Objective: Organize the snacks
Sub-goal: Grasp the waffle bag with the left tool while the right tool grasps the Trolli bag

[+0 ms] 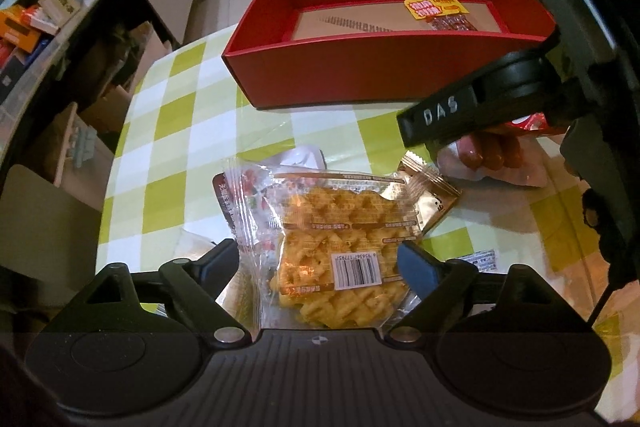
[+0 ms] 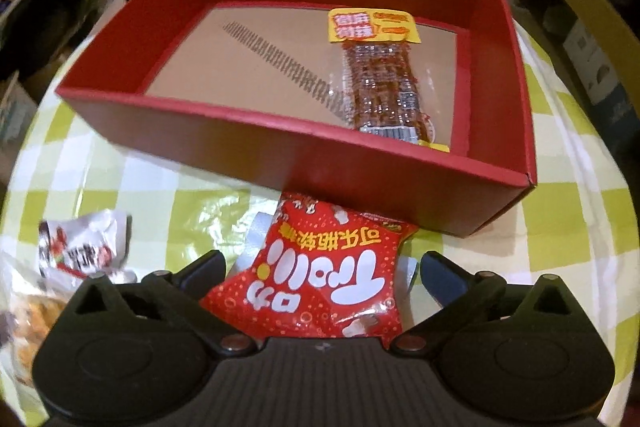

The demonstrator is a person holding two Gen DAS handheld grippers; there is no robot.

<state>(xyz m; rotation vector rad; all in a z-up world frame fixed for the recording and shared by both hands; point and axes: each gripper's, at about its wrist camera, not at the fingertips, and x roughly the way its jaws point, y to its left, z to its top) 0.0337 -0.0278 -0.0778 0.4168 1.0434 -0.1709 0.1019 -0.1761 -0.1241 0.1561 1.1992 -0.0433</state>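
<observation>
A red box [image 1: 360, 75] stands on the green-checked table, also in the right wrist view [image 2: 280, 155]. One yellow-topped spicy strip packet [image 2: 376, 75] lies inside it. My left gripper [image 1: 320, 267] has its fingers on both sides of a clear packet of yellow waffle crackers [image 1: 332, 239]; contact looks light. My right gripper [image 2: 320, 275] is shut on a red candy bag [image 2: 320, 279], held just before the box's near wall. The right gripper body [image 1: 480, 107] shows in the left view above a sausage packet [image 1: 492, 155].
A gold sachet [image 1: 428, 187] and a white-red packet [image 2: 80, 247] lie on the table [image 1: 180, 131] near the waffle packet. Cluttered shelves [image 1: 36, 19] stand at left. Cardboard boxes sit on the floor beyond the table edge.
</observation>
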